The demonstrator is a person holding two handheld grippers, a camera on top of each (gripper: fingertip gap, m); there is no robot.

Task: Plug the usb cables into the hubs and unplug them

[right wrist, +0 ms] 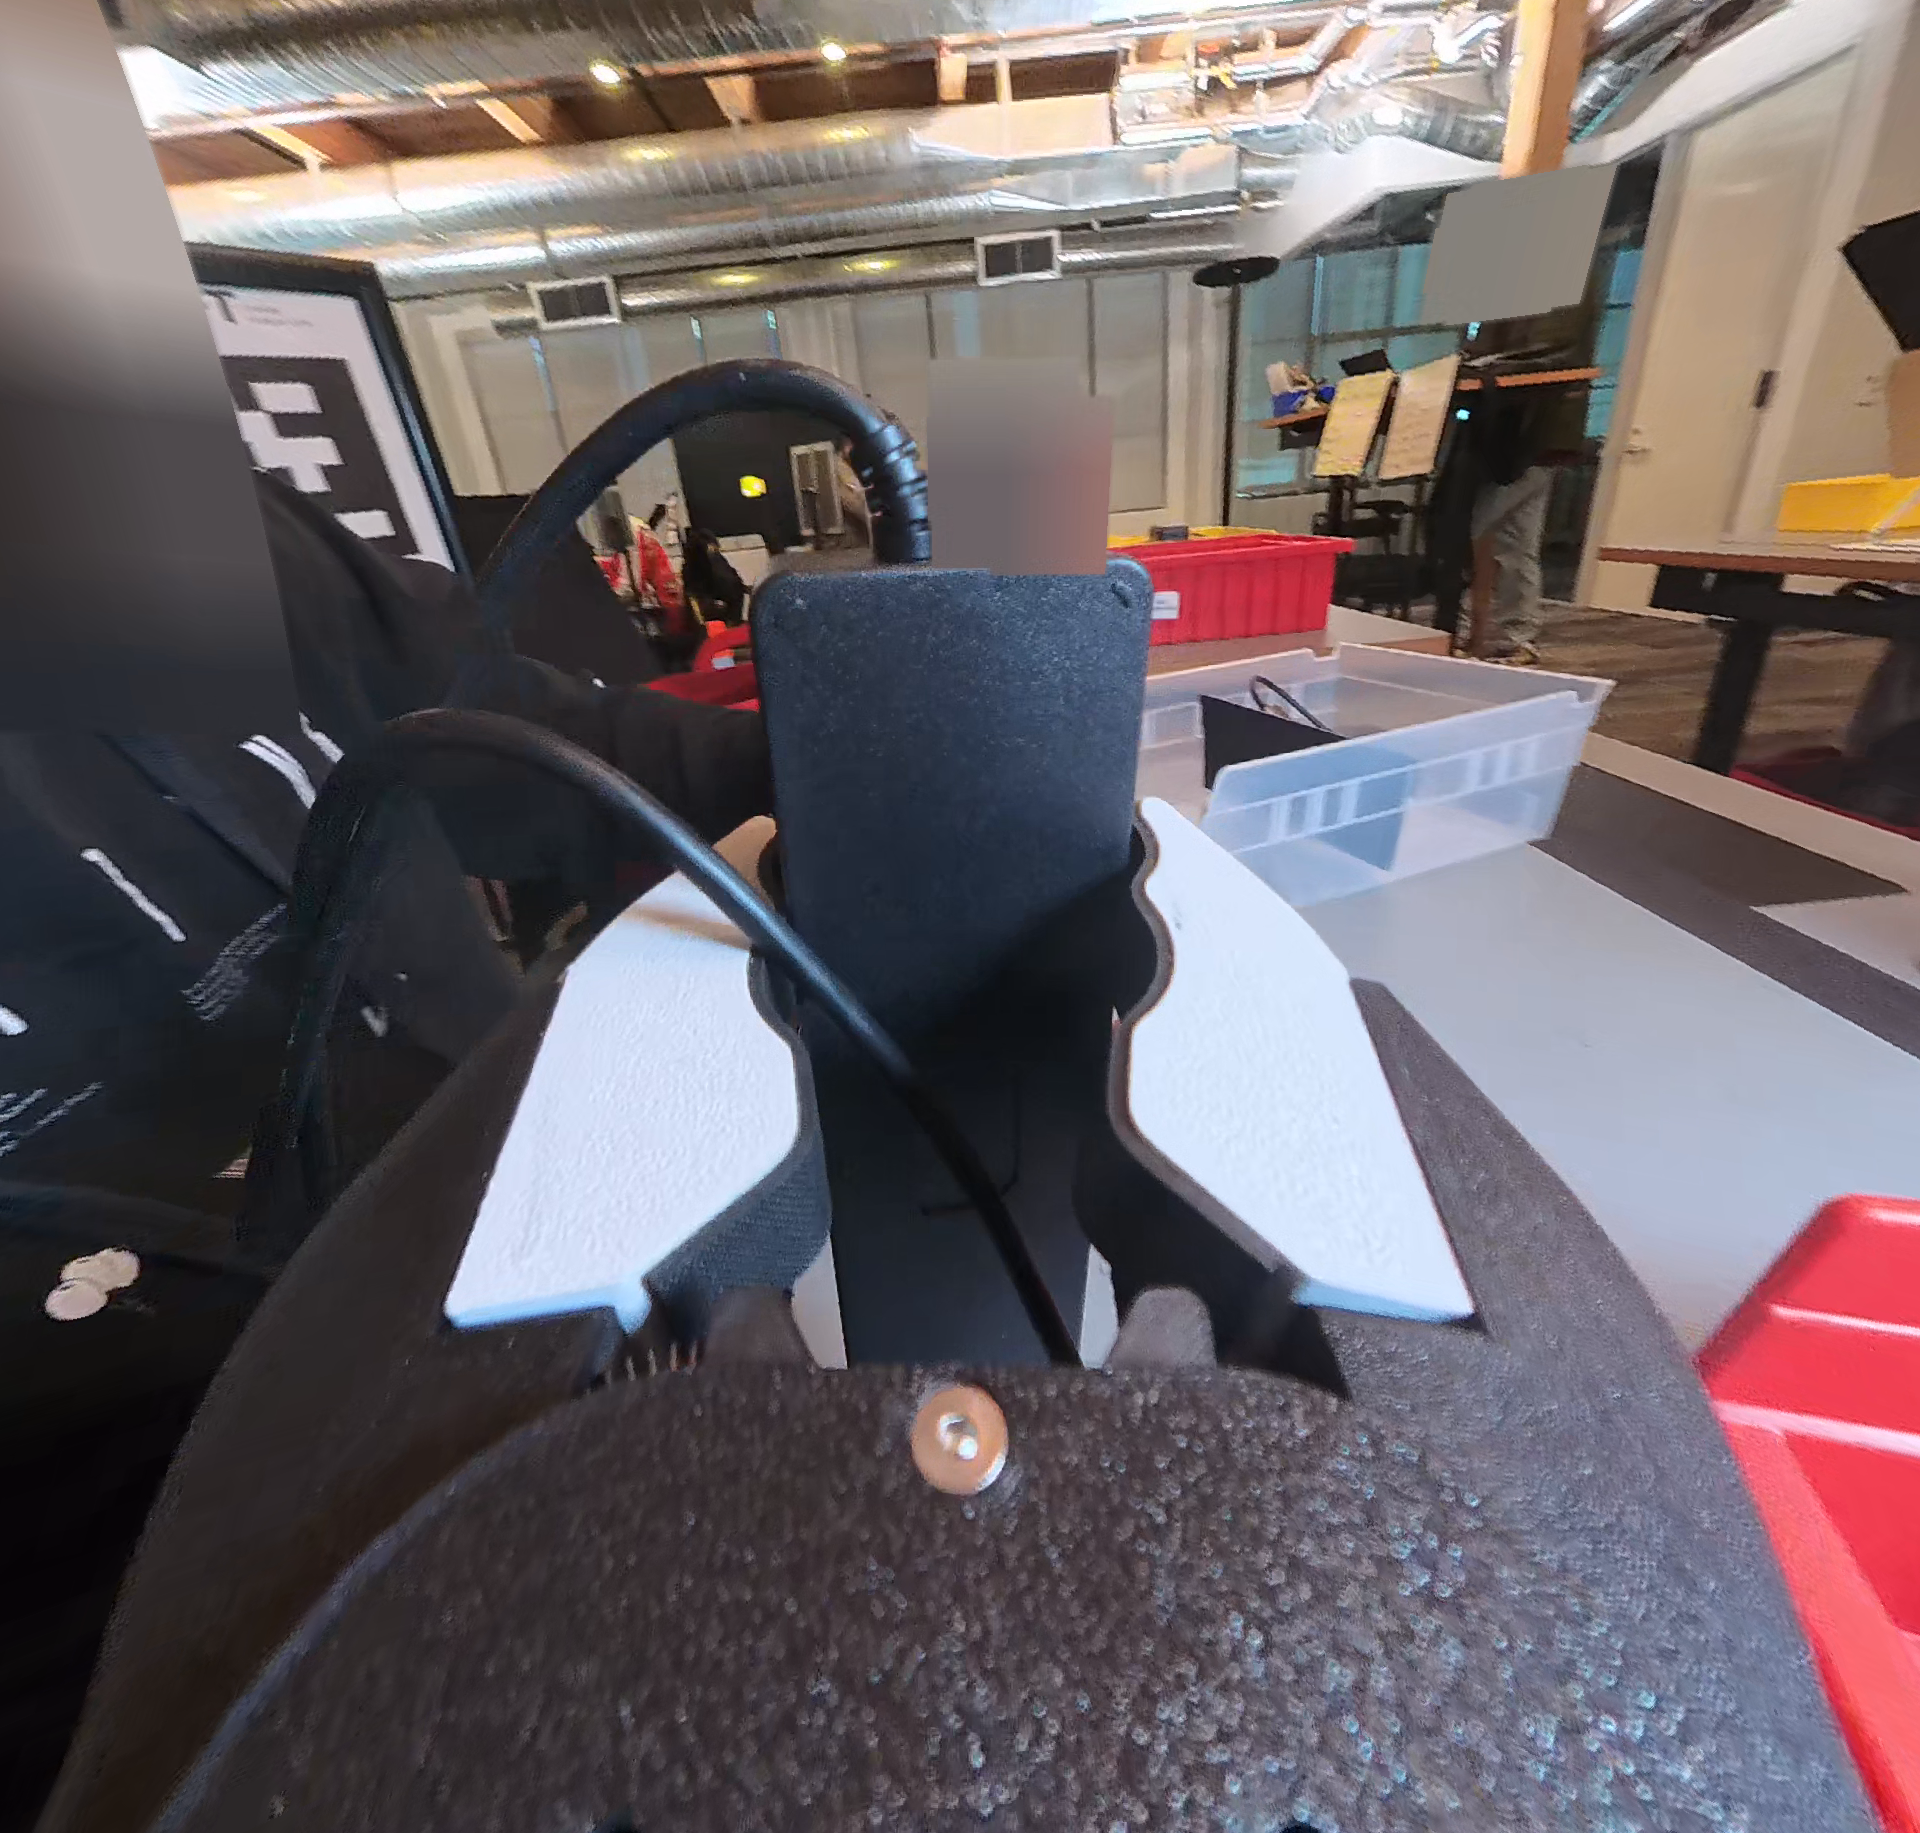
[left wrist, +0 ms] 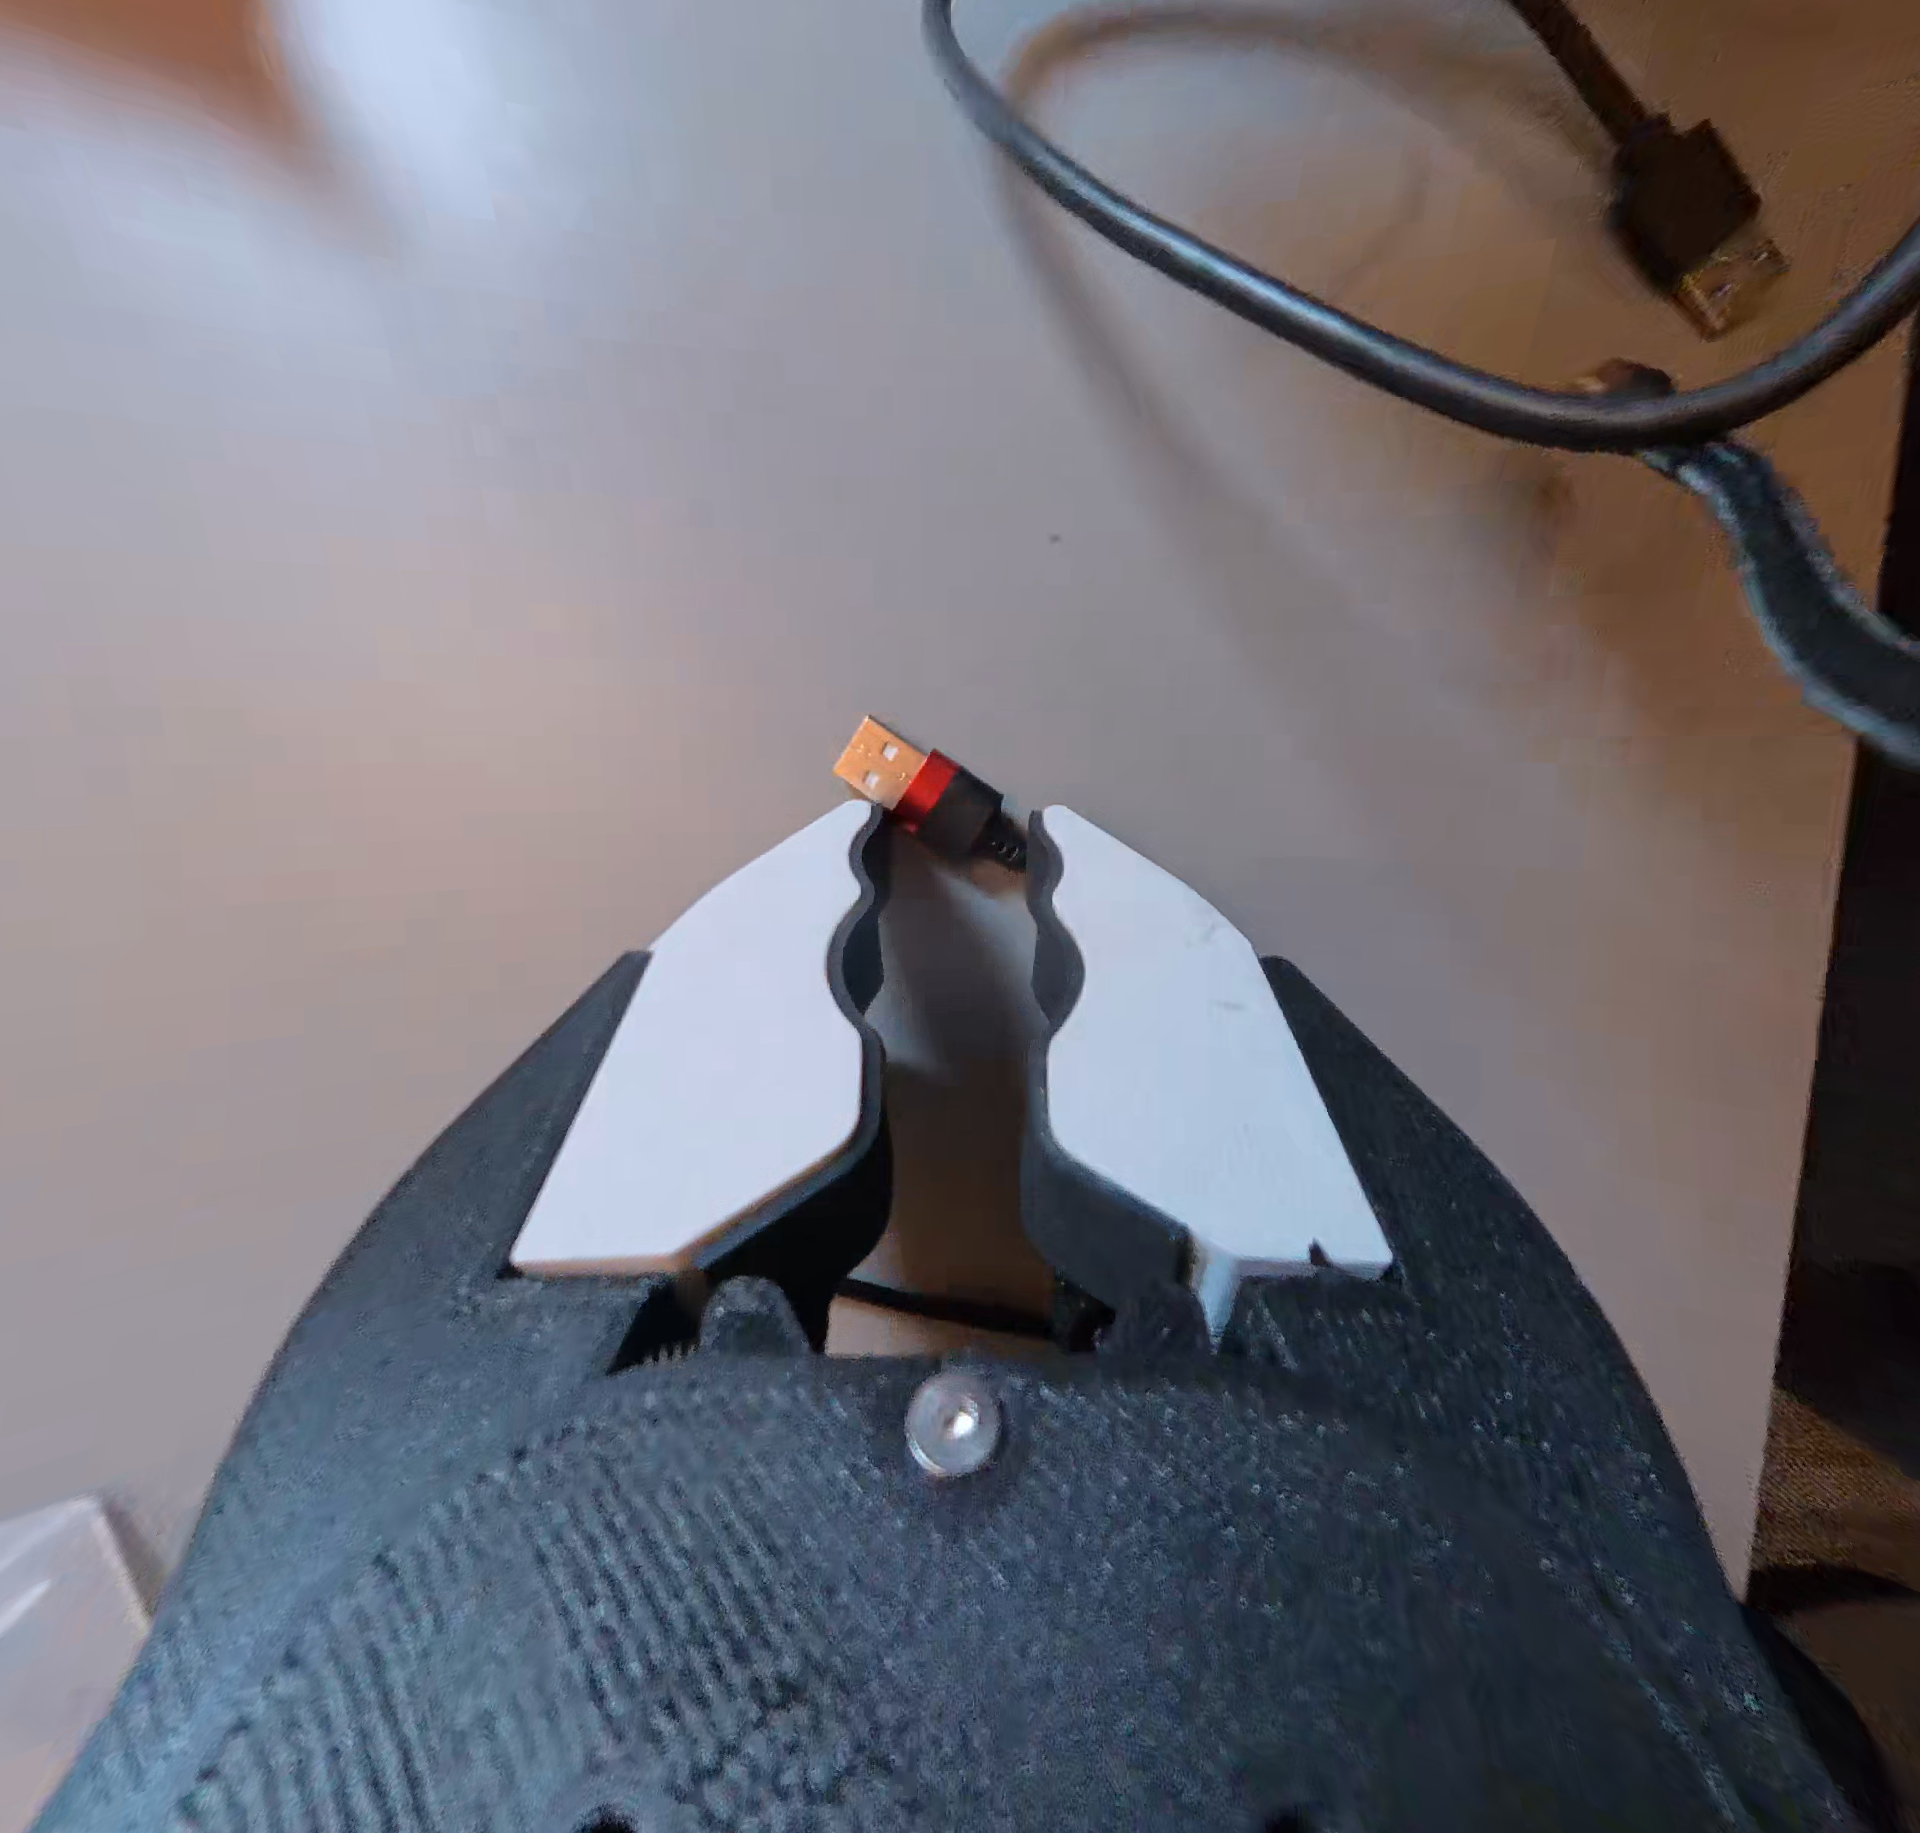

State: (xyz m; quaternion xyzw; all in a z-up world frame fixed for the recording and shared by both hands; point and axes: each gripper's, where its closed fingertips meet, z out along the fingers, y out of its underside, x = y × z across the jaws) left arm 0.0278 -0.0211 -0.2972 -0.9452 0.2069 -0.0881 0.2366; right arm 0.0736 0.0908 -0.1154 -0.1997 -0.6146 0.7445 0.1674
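Pale bench (left wrist: pixel 520 536) below. Your left tongs (left wrist: pixel 951 827) pinch red-collared USB plug (left wrist: pixel 909 781), lower centre, unplugged. Your right tongs (right wrist: pixel 951 910) clamp black hub (right wrist: pixel 951 744), centre. Insertion and unplugging remain, likely.

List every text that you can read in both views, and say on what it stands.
Left wrist view: no text.
Board with square pattern: small print, blurred.
Black clothing: white marks, cut off, unreadable.
Paper sheets on stand: too small.
Red bin label: too small.
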